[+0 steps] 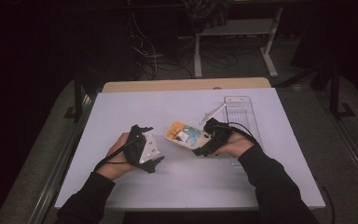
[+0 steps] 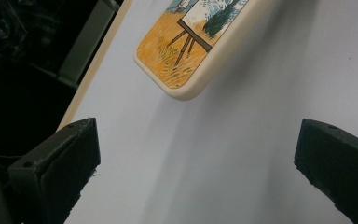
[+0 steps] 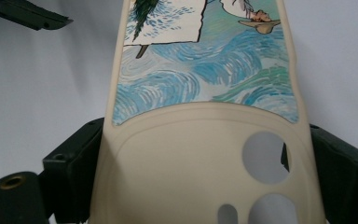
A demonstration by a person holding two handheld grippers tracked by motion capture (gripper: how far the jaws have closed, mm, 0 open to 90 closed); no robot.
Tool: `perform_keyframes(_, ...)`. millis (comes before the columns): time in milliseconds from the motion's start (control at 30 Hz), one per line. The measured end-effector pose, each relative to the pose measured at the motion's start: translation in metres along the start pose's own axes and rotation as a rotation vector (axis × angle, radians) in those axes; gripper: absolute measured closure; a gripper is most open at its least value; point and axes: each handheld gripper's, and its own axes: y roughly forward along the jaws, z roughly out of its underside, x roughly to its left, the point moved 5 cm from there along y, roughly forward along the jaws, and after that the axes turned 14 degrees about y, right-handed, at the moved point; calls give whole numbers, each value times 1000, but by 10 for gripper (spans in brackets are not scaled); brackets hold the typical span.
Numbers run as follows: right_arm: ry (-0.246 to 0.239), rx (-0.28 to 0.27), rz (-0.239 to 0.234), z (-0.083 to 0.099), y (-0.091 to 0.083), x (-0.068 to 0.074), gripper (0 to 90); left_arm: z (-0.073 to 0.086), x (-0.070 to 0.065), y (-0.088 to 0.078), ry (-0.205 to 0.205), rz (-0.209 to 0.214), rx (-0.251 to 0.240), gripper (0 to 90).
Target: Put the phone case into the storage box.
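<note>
A cream phone case (image 1: 182,134) with a painted blue-and-orange picture is held a little above the white table (image 1: 121,107), near its middle. My right gripper (image 1: 201,141) is shut on the case's camera-hole end; in the right gripper view the case (image 3: 200,140) runs away from me between both black jaws (image 3: 200,182). My left gripper (image 1: 157,143) is just left of the case, open, with nothing between its fingers. In the left gripper view the case's orange corner (image 2: 186,42) hangs ahead of the wide-apart jaws (image 2: 196,163). One left jaw tip (image 3: 28,16) shows at the upper left of the right gripper view.
A clear plastic package (image 1: 242,112) lies at the table's back right, with a white strip (image 1: 213,112) leaning beside it. A wooden edge (image 1: 186,85) runs along the far side. Desk legs and cables (image 1: 200,56) stand on the floor beyond.
</note>
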Motion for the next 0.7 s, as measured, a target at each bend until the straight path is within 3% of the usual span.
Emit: perform_keyframes(700, -18, -7, -1, 0, 1, -1, 95, -3, -5, 3, 168, -105, 46, 0)
